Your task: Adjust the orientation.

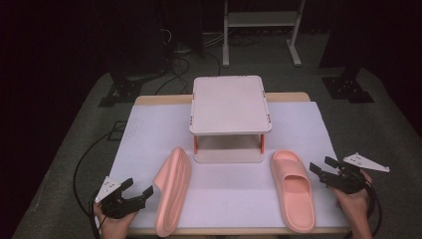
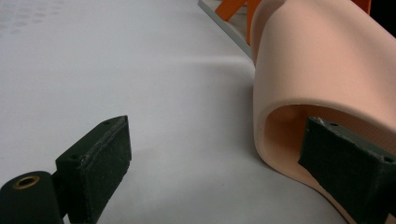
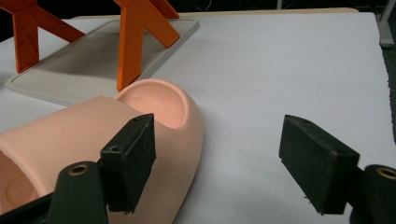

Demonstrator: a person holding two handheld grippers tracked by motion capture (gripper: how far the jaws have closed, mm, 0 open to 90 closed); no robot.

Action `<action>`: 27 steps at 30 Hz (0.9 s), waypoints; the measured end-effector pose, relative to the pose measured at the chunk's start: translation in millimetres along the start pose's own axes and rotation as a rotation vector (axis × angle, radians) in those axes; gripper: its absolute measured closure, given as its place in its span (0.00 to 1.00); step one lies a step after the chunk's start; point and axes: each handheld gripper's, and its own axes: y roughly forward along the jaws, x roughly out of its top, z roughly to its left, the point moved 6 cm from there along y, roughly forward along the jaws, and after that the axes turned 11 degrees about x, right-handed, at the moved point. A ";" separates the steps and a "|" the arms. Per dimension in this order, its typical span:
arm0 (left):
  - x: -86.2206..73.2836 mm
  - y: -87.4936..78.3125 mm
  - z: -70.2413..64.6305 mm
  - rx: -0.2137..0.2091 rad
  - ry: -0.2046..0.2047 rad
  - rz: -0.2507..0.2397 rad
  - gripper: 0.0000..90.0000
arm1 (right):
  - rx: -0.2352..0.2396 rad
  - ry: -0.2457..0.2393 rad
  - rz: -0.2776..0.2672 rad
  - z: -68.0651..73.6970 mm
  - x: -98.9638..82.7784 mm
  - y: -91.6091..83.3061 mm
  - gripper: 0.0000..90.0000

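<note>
Two pink slippers lie on the white-covered table [image 1: 229,186]. The left slipper [image 1: 171,191] rests on its side; the right slipper [image 1: 293,191] sits sole down, toe pointing away. My left gripper [image 1: 139,187] is open at the left slipper's outer side. In the left gripper view the left slipper [image 2: 317,60] is on the right, with my left gripper's [image 2: 215,154] right pad in front of its strap opening. My right gripper [image 1: 321,164] is open just right of the right slipper. In the right gripper view the right slipper [image 3: 84,135] lies behind the left pad of the right gripper [image 3: 217,161].
A white two-tier rack [image 1: 230,104] with orange legs [image 3: 135,37] stands at the table's middle back, between the slipper toes. Its base plate [image 3: 84,60] lies close beyond the right slipper. Cables [image 1: 84,159] and dark stands sit on the floor around the table.
</note>
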 end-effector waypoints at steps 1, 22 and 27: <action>-0.1 0.4 -0.7 -0.001 0.001 0.001 0.10 | 0.001 -0.002 0.000 -0.1 0.0 -0.2 0.30; -2.7 20.6 -22.1 -0.093 0.036 0.101 0.38 | 0.004 -0.005 -0.004 1.3 0.4 0.0 0.30; -2.2 25.9 -25.0 -0.153 0.008 0.130 0.46 | 0.006 -0.004 -0.003 1.4 0.2 0.5 0.30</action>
